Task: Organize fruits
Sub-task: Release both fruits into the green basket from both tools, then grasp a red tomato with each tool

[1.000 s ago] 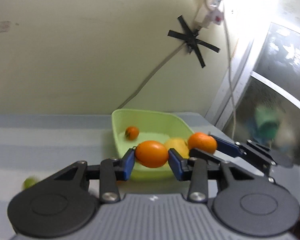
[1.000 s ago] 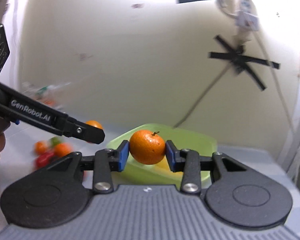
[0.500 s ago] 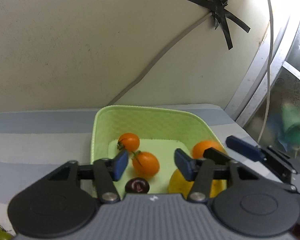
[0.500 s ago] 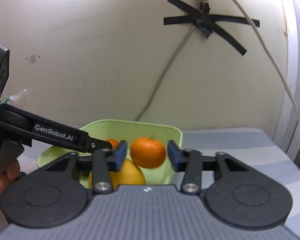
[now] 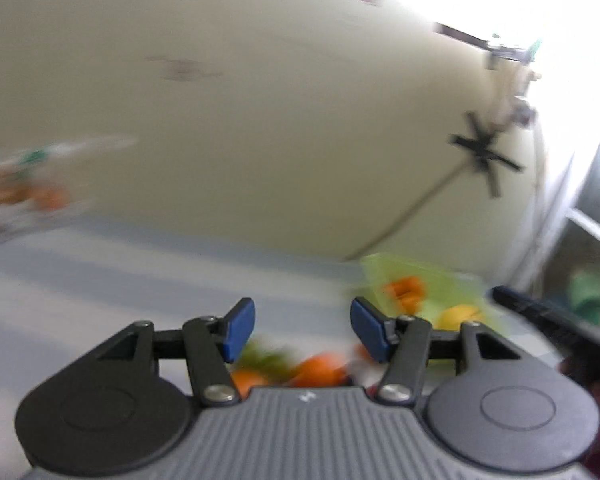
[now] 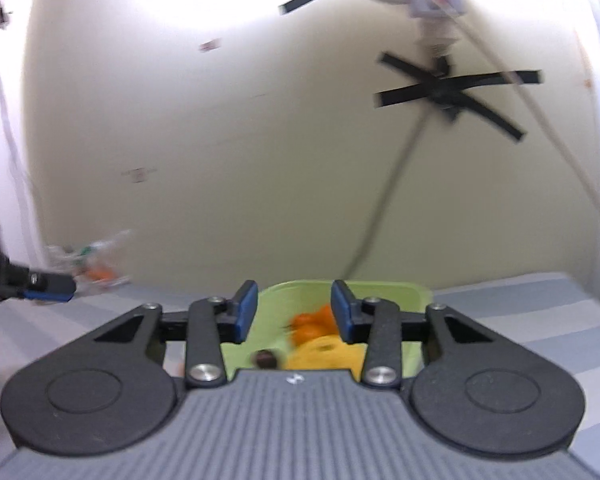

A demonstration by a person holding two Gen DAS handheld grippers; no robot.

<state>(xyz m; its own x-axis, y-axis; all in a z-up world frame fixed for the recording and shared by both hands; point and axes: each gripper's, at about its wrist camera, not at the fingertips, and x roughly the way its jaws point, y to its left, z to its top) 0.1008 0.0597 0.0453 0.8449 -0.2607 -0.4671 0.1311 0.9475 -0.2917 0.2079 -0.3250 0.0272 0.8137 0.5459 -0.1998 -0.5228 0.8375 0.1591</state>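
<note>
1. Your left gripper (image 5: 302, 330) is gaping empty, blurred oranges (image 5: 318, 370) lying lower centre.
2. Your right gripper (image 6: 294, 317) is closing, gripping nothing, over the green basket (image 6: 380, 292) holding fruit, frame centre.

The left gripper (image 5: 302, 330) is black with a ribbed grey body, and its 2 pads (image 5: 240, 328) are blue. The right gripper (image 6: 293, 317) has the same black, grey and blue. The basket (image 6: 384, 291) is light green. In it, orange fruit (image 6: 312, 322) sits at 12 o'clock of a yellow fruit (image 6: 324, 354), with a dark brown fruit (image 6: 265, 359) at its 9 o'clock. The tablecloth (image 5: 100, 276) has pale blue and white stripes. Loose fruit (image 5: 320, 370) on it shows as blurred orange and green. The wall (image 6: 240, 140) is cream, with black tape (image 6: 456, 90) crossed at 2 o'clock.
</note>
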